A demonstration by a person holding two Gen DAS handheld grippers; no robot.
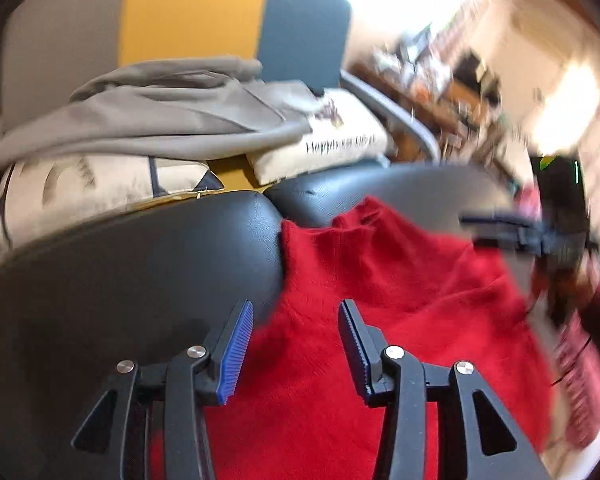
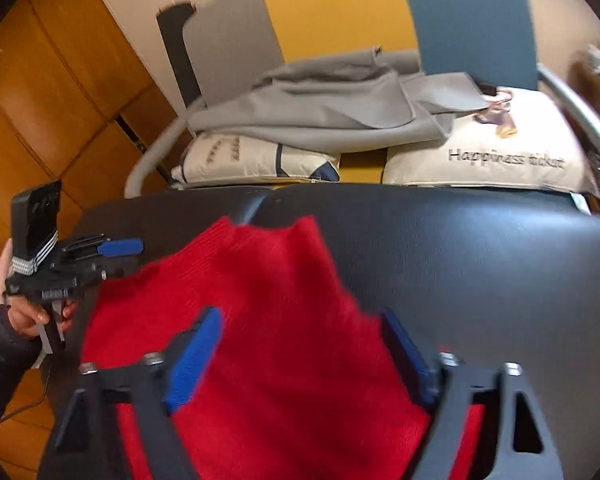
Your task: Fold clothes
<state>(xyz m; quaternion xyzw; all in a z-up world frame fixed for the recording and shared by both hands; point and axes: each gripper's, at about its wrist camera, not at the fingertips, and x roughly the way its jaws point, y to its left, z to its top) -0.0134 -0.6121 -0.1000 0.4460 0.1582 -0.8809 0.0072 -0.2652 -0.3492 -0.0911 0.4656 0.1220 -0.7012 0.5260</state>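
Note:
A red knit sweater (image 1: 380, 280) lies spread on a black padded surface (image 1: 140, 264). My left gripper (image 1: 296, 306) is open and hovers over the sweater's left edge, with nothing pinched between its blue pads. In the right wrist view the same sweater (image 2: 268, 300) fills the centre. My right gripper (image 2: 300, 314) stands open just above it, jaws wide apart. The left gripper (image 2: 134, 256) also shows there at the sweater's left corner, held by a hand (image 2: 28, 316). The right gripper (image 1: 470, 231) appears blurred at the sweater's far right.
Behind the black surface (image 2: 480, 260) a seat holds two printed cushions (image 2: 480, 160) with a crumpled grey garment (image 2: 320, 108) on top. The seat back (image 2: 340, 12) is grey, yellow and blue. A wooden floor (image 2: 40, 80) lies to the left, and a cluttered room (image 1: 440, 80) to the right.

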